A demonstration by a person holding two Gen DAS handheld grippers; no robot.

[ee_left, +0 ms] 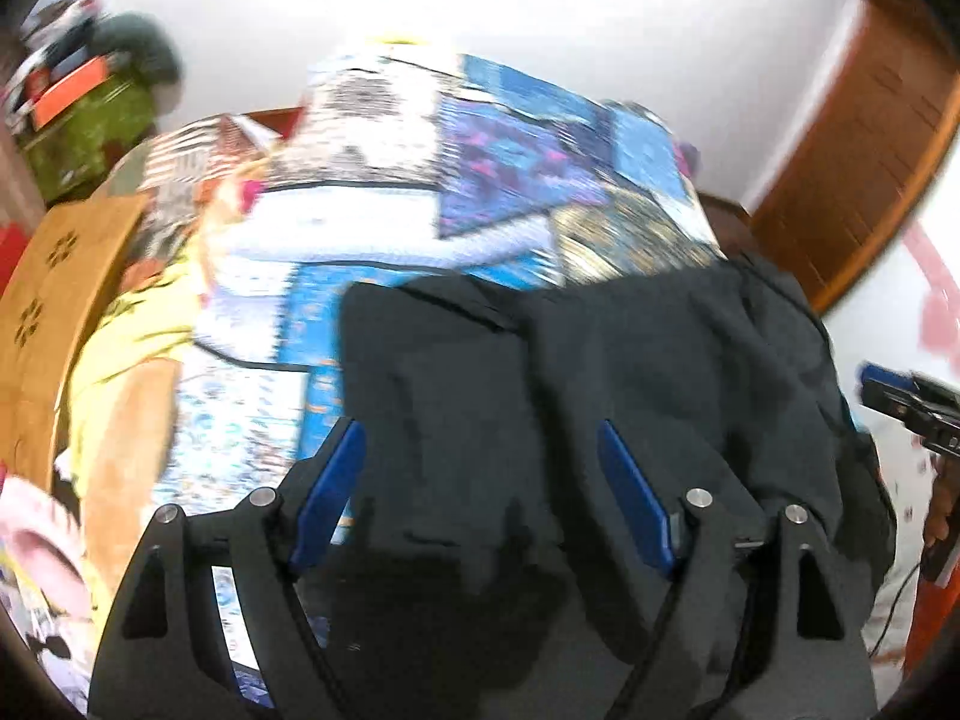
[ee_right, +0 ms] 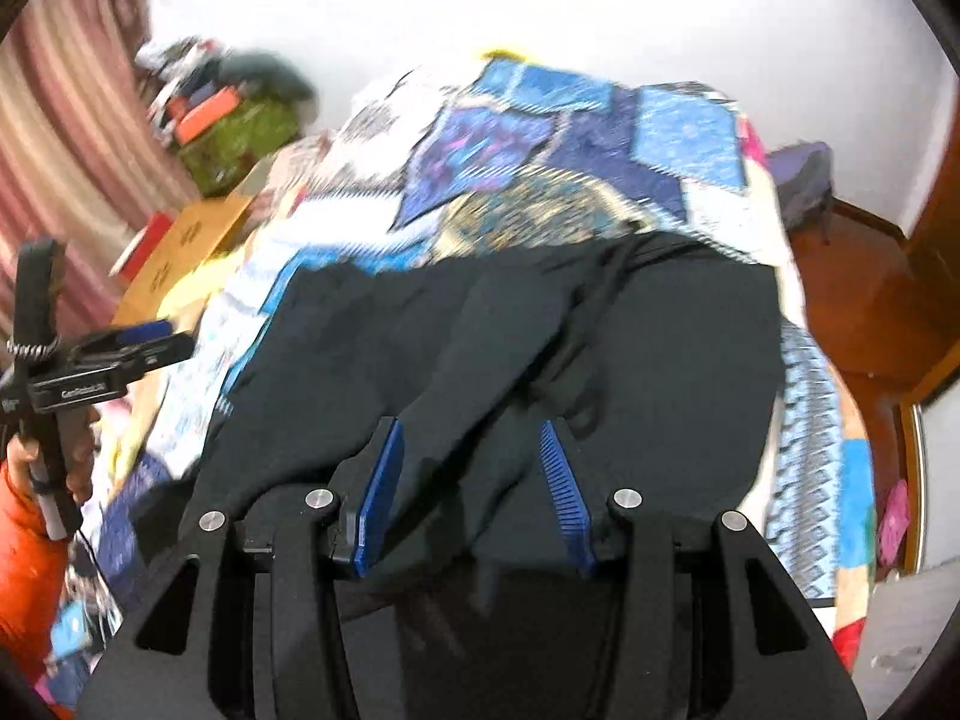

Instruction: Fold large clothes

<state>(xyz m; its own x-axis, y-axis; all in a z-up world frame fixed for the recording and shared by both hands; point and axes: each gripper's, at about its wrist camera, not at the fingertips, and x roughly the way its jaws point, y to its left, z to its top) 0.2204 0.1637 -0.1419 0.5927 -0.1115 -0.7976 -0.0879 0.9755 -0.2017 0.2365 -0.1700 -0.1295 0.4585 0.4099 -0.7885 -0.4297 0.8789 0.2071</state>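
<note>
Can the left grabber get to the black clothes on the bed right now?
Probably yes. The left gripper hangs just above the black garment, which lies spread on the patchwork quilt. Its jaws stand wide with only cloth showing between them, and nothing blocks the way down. The pictures are blurred, though.

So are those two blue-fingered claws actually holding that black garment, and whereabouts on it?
Neither clearly grips. The left gripper stands open above the black garment. The right gripper has a raised fold between its fingers, but a pinch cannot be told.
</note>
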